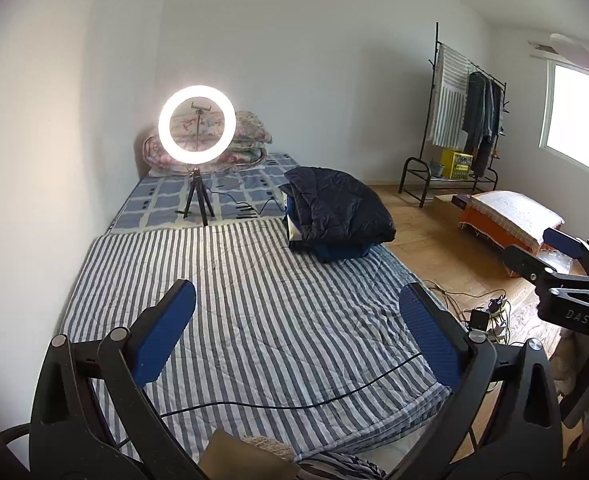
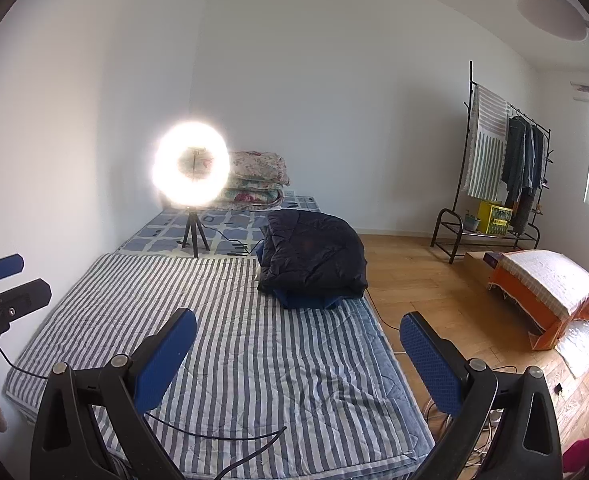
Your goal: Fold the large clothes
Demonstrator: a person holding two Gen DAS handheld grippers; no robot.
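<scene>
A folded dark navy quilted garment (image 1: 336, 206) lies on top of a blue garment (image 1: 344, 251) at the far right edge of the striped mattress (image 1: 254, 300); it also shows in the right wrist view (image 2: 314, 254). My left gripper (image 1: 297, 318) is open and empty, held above the near part of the mattress. My right gripper (image 2: 298, 350) is open and empty, above the mattress's right side. Each gripper shows in the other's view: the right one (image 1: 550, 256) at the right, the left one (image 2: 12, 280) at the left.
A lit ring light on a tripod (image 1: 197, 124) stands on the far checked bedding, with folded floral quilts (image 1: 250, 136) behind. A black cable (image 1: 294, 402) crosses the near mattress. A clothes rack (image 1: 470, 120), an orange stool (image 1: 506, 216) and floor cables (image 1: 490, 312) are at the right.
</scene>
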